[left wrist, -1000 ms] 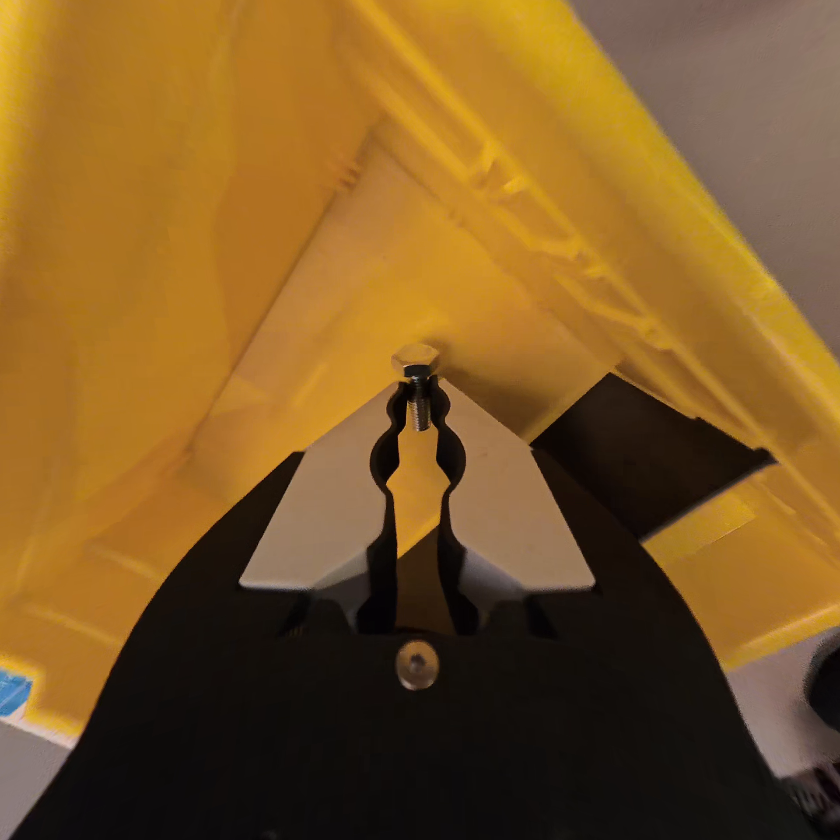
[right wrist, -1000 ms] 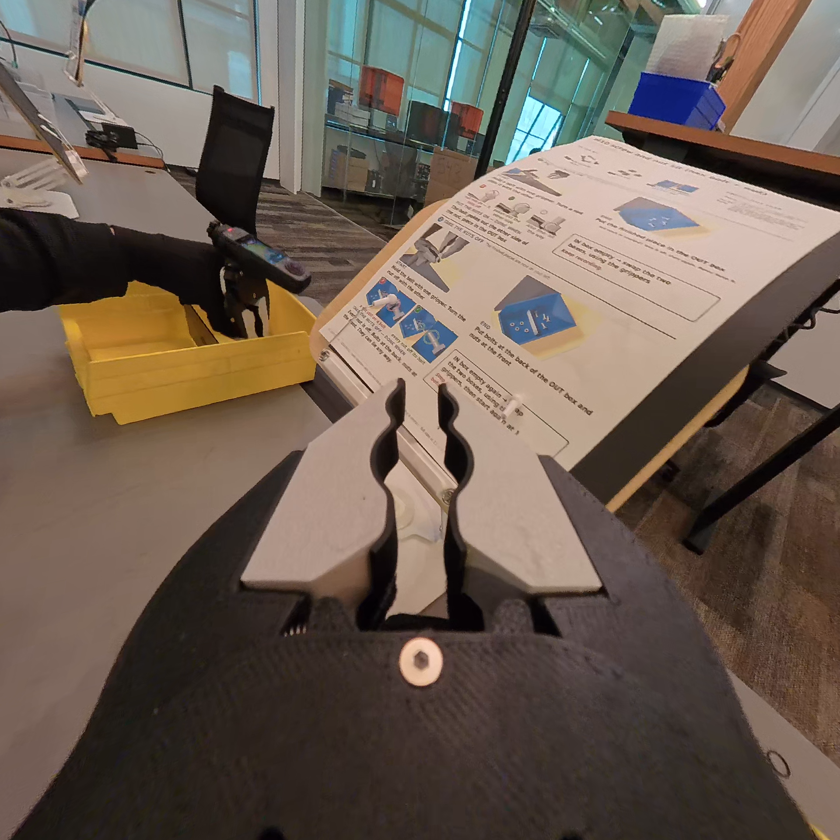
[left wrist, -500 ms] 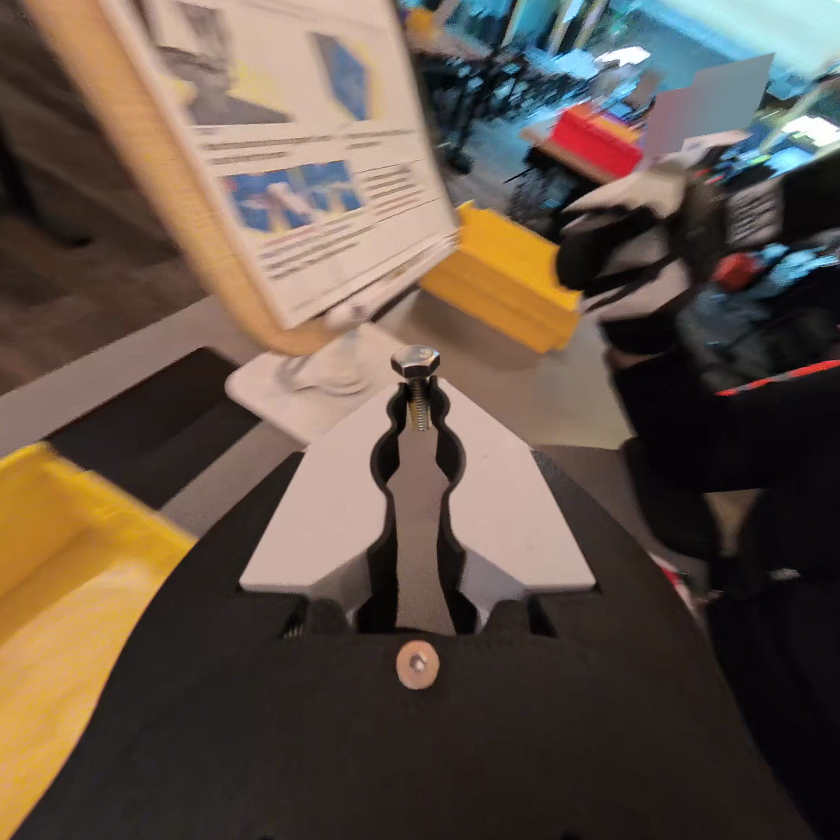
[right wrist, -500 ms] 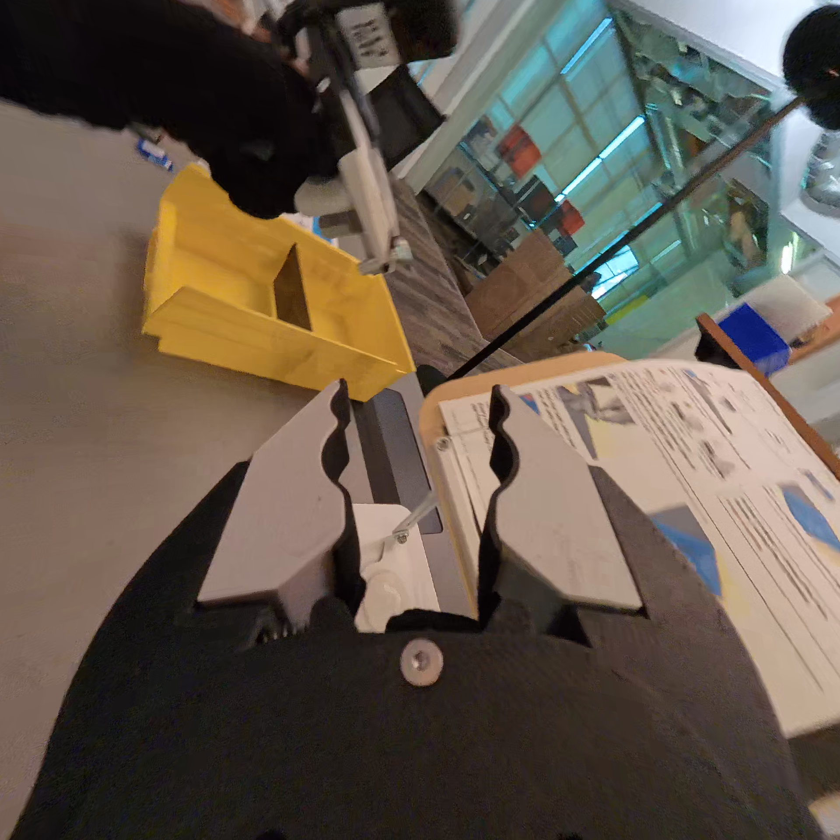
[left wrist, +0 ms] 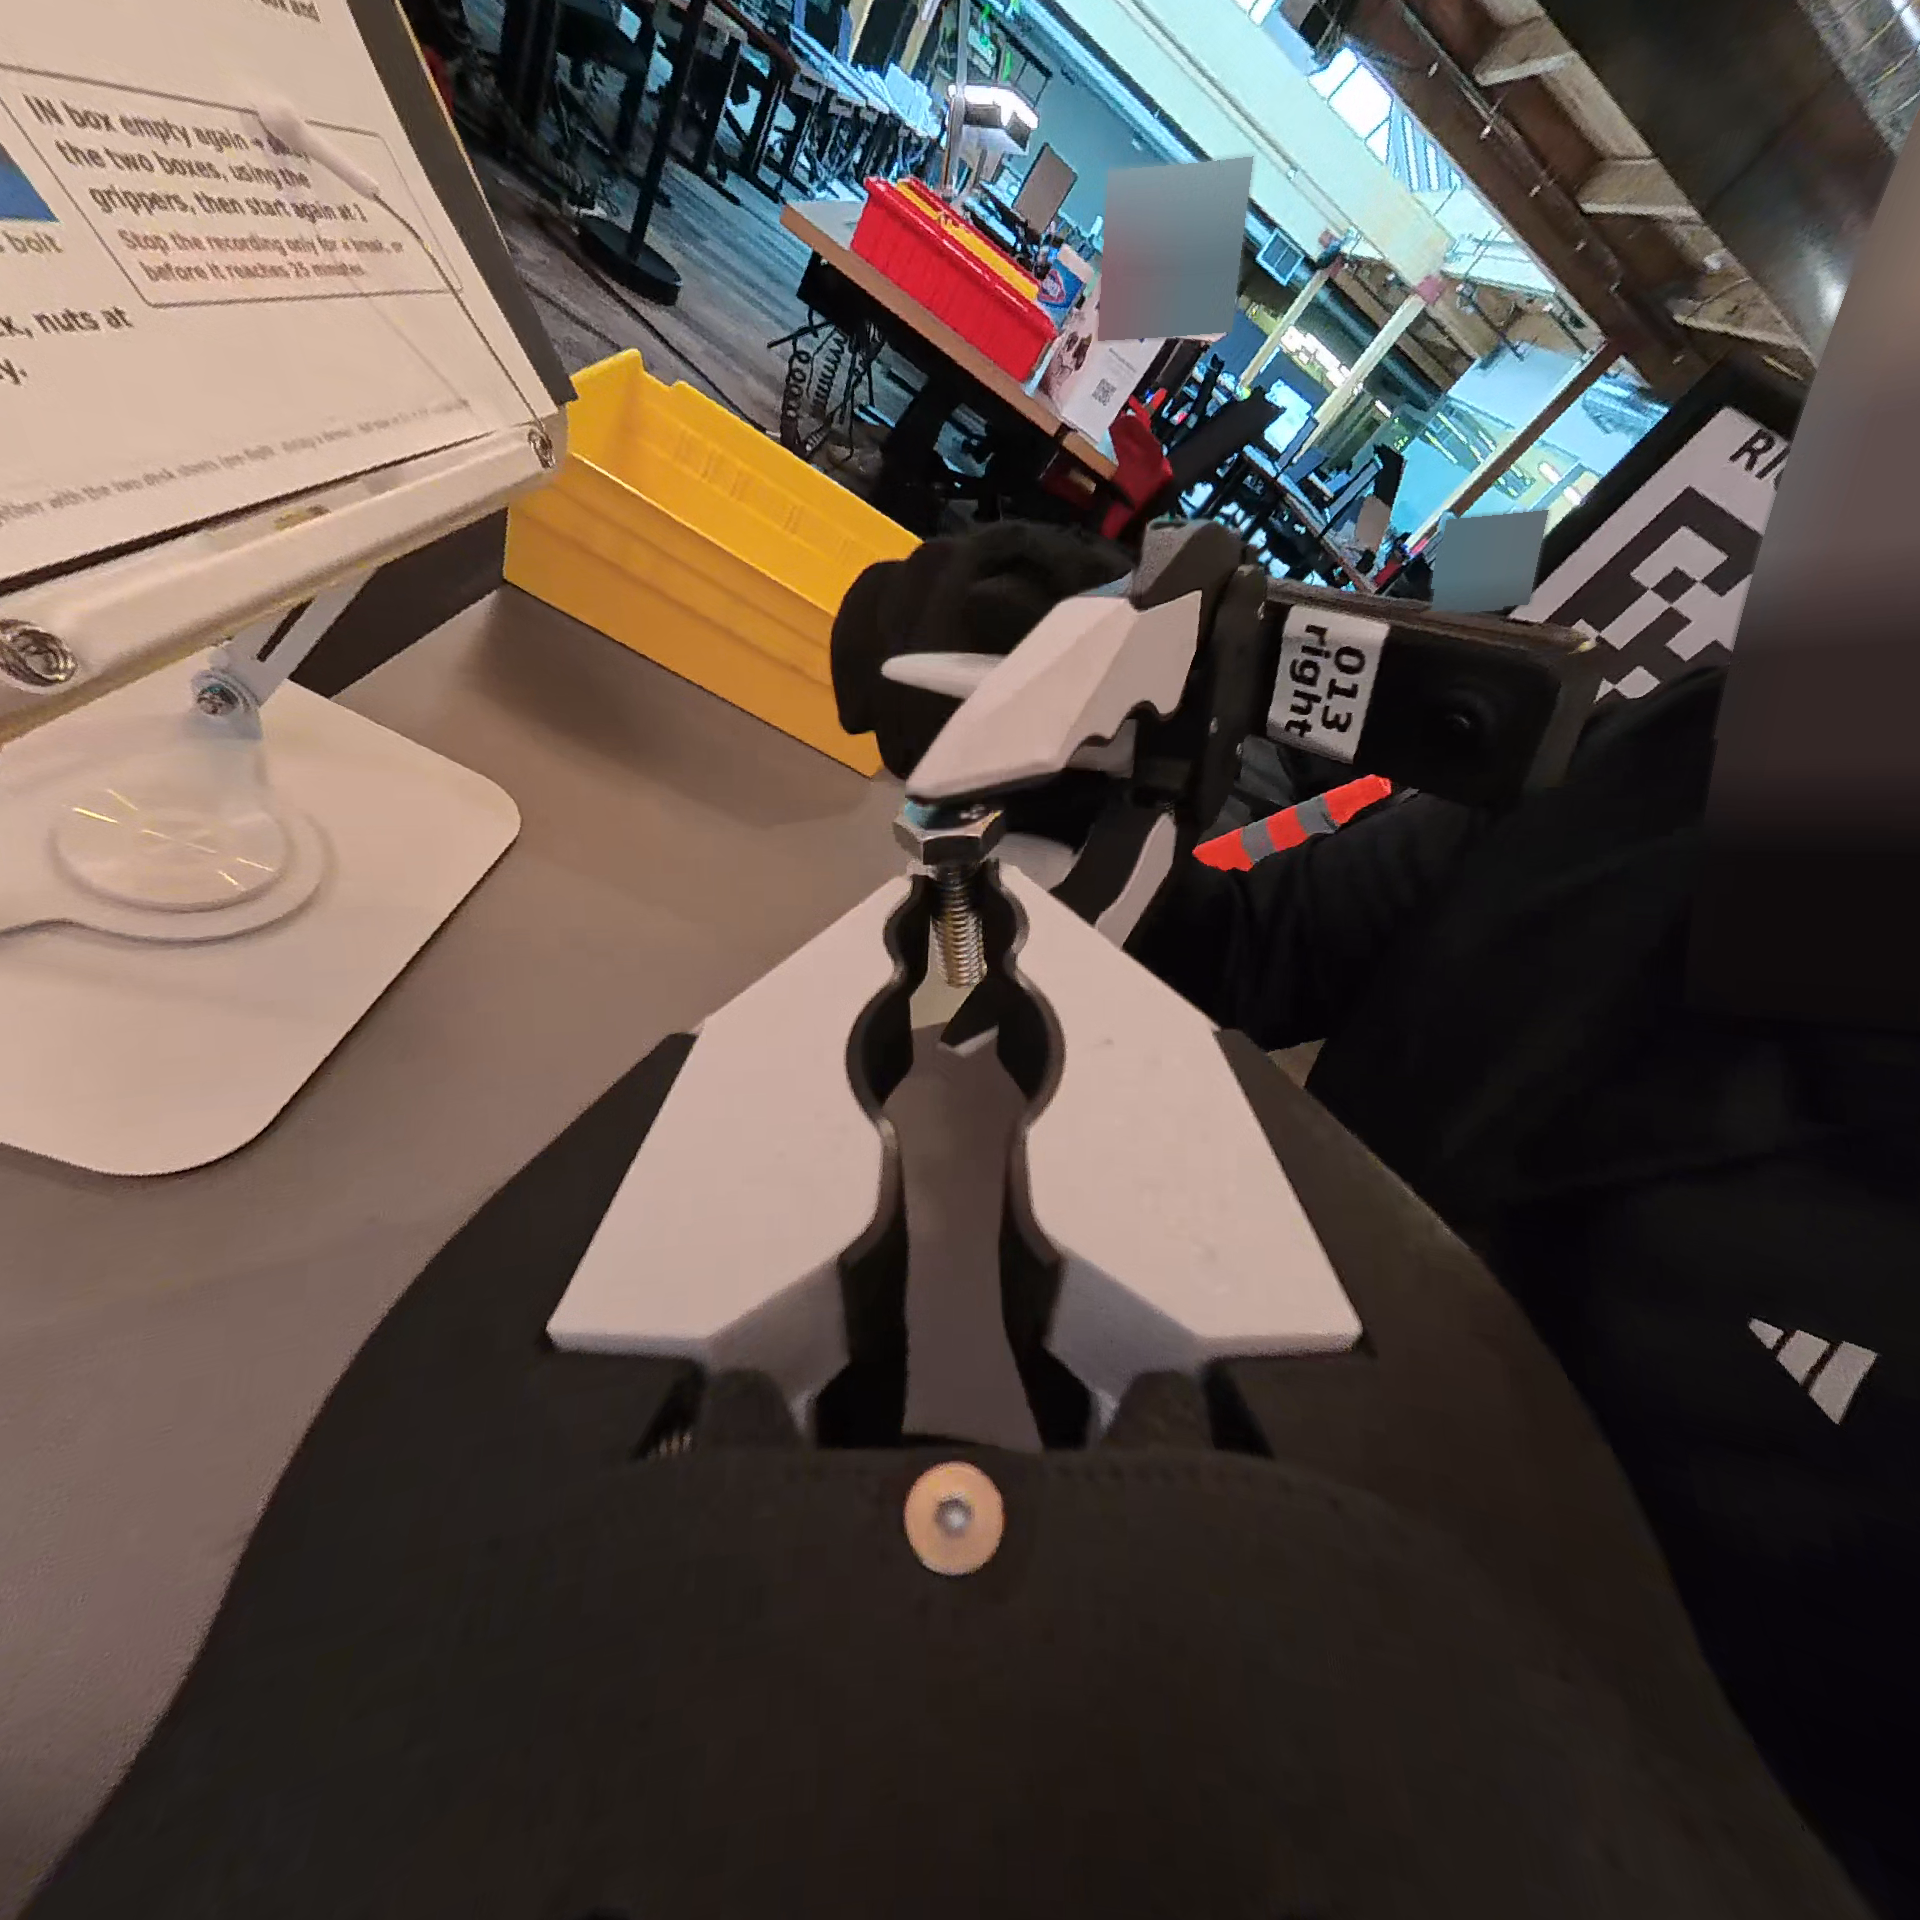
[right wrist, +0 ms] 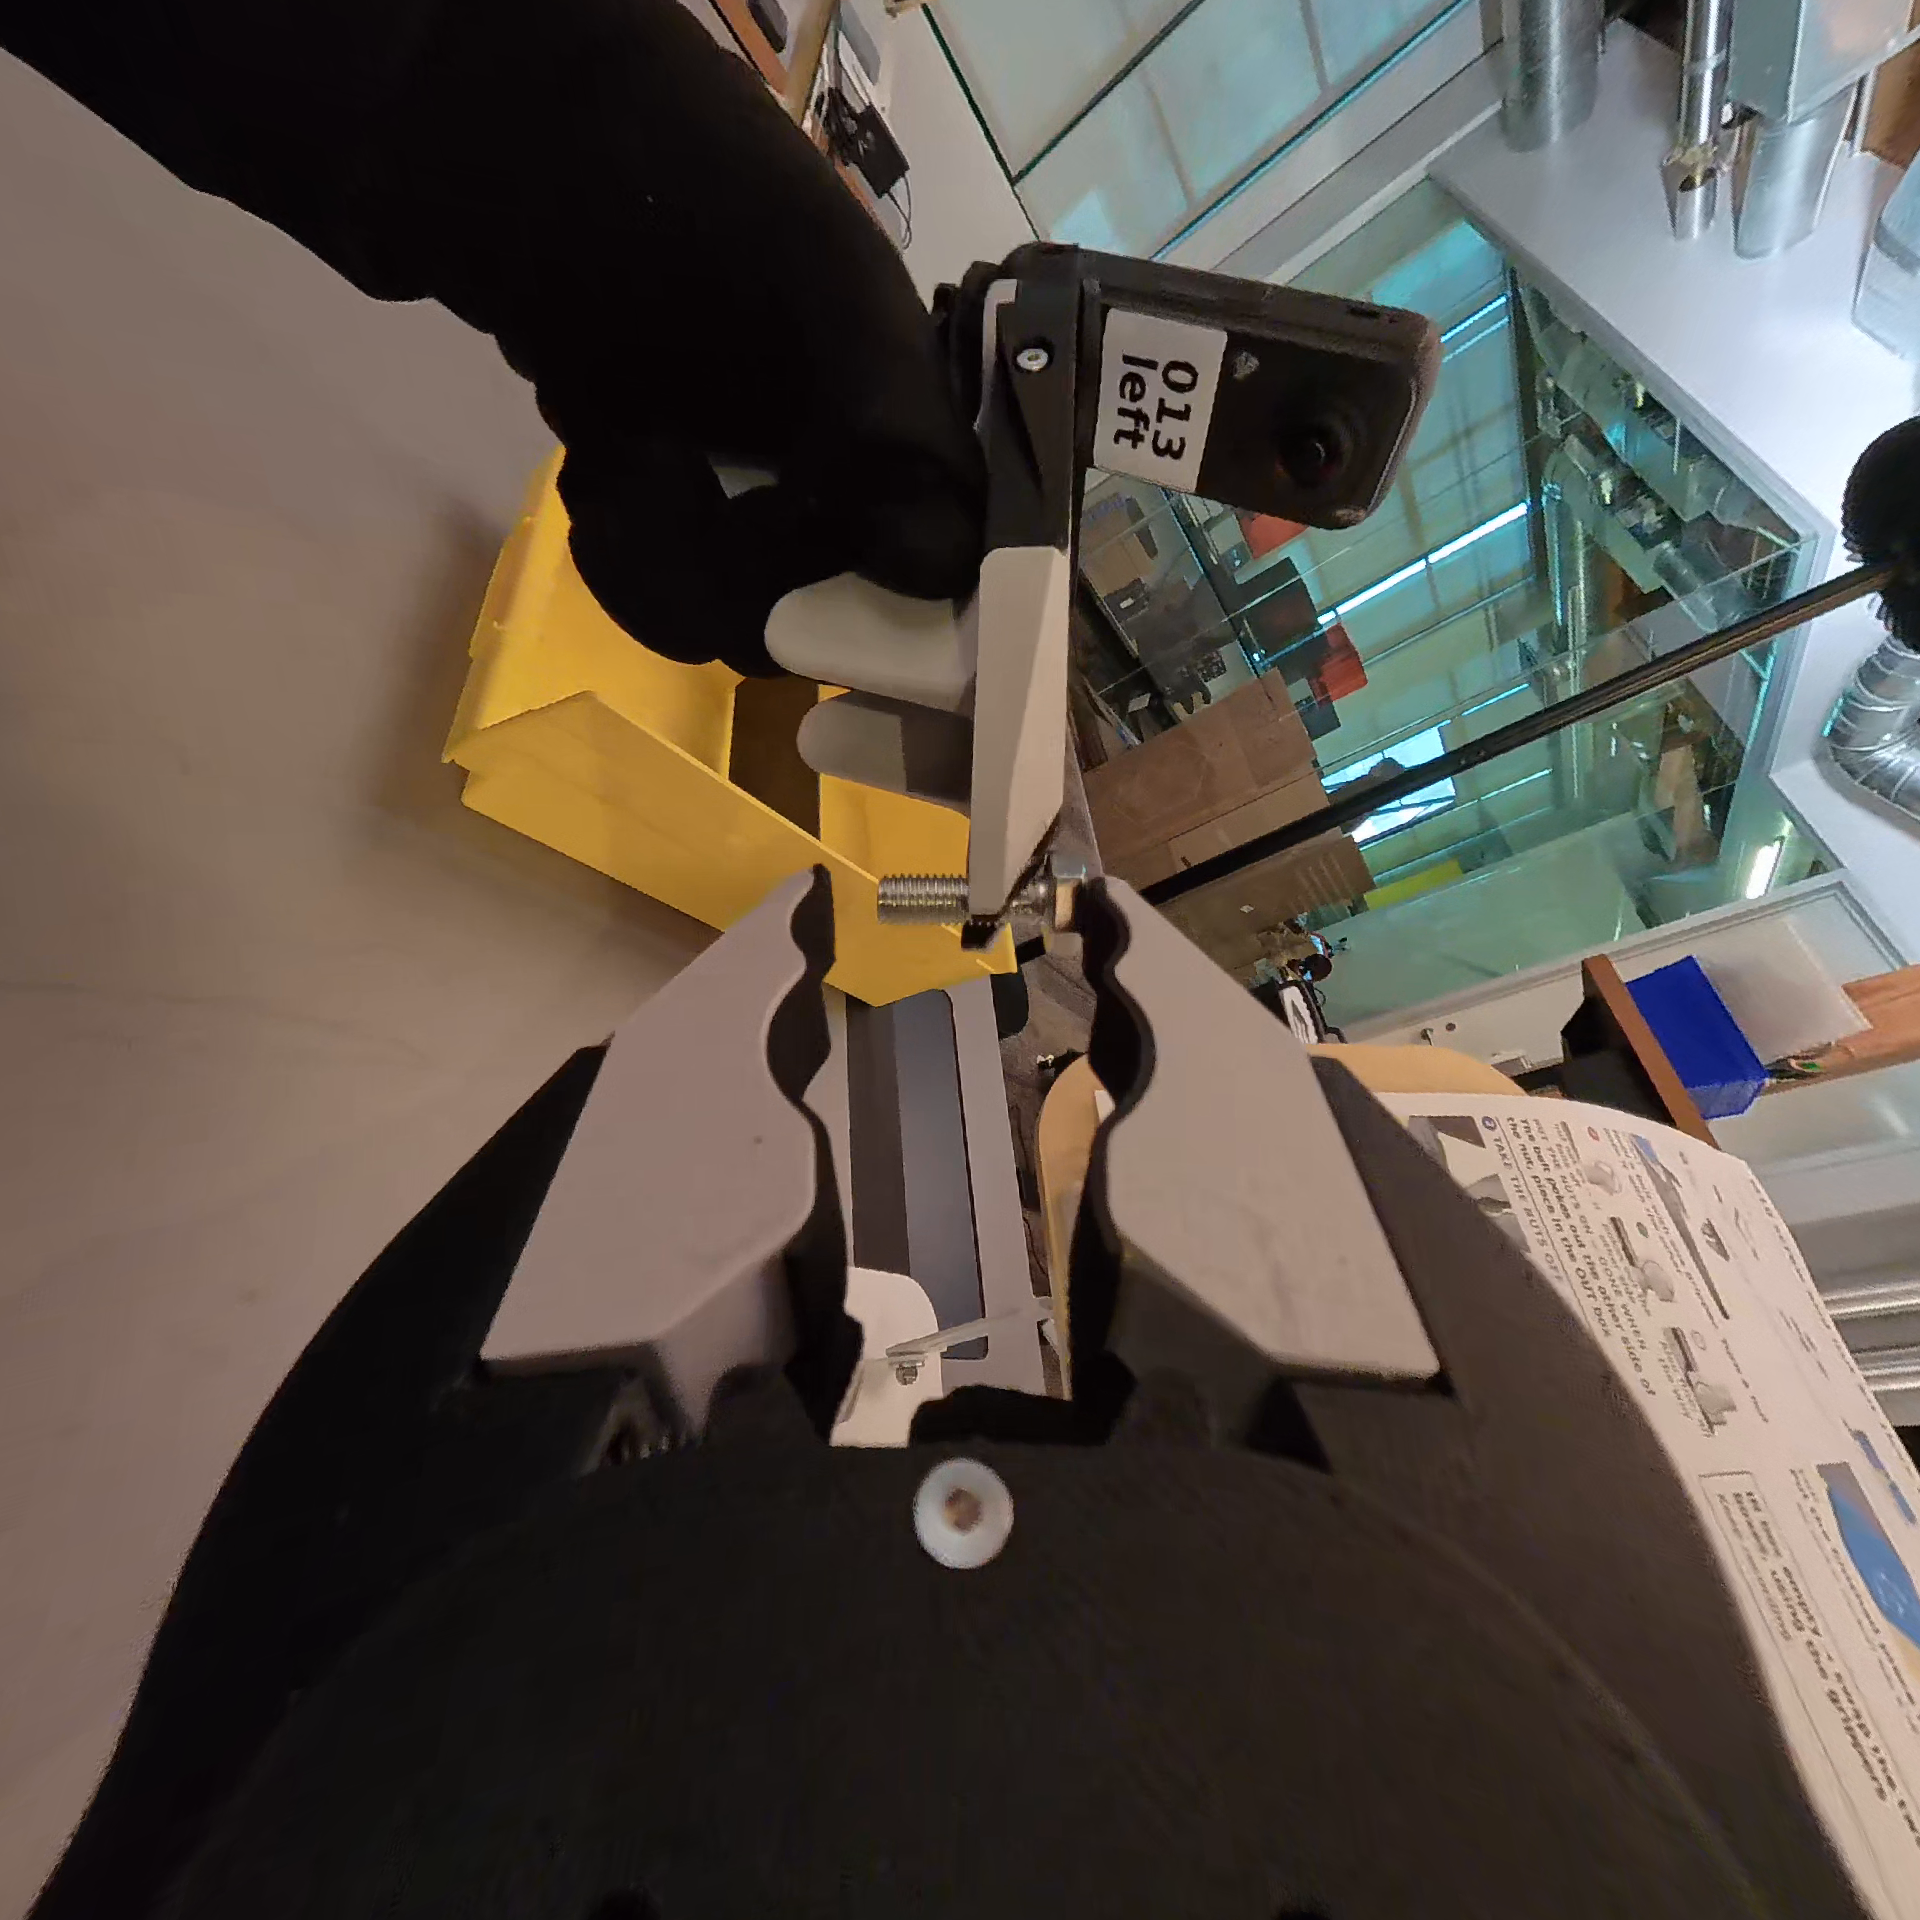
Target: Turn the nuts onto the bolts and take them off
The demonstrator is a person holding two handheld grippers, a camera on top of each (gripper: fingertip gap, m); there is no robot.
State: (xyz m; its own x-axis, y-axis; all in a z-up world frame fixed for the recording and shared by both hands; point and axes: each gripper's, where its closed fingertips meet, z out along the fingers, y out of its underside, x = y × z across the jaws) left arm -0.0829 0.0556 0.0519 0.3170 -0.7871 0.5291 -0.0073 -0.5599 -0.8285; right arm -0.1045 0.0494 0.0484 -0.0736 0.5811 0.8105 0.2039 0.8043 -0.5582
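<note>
Left gripper point(left wrist: 954, 914) pinched tight on the threaded shank of a bolt point(left wrist: 957, 940), fingers point(left wrist: 769, 1132) nearly meeting at the tips, the bolt's head end pointing away from the camera. Just past the tips a hex piece point(left wrist: 948, 826) sits on the bolt; bolt head and nut cannot be told apart here. Right gripper point(right wrist: 951, 914) is spread wide, its fingers point(right wrist: 707, 1122) on either side of the bolt point(right wrist: 920, 900), which lies crosswise between the tips. One right fingertip is at or touching the hex end point(right wrist: 1055, 902); the other stands clear of the free threaded end. The right gripper has hold of nothing. In the left wrist view the right gripper point(left wrist: 1049, 707) comes in from the right, one grey finger lying just over the hex piece, held by a black-gloved hand point(left wrist: 966, 623). In the right wrist view the left gripper point(right wrist: 1013, 727) reaches down from above, also in a black-gloved hand point(right wrist: 727, 436). All of this is held in the air above a grey table point(left wrist: 644, 790). Yellow bin point(left wrist: 686, 540) on the table beyond; another yellow bin point(right wrist: 623, 769) behind the left gripper. An instruction sheet on a white stand point(left wrist: 208, 312) stands to the left side.
</note>
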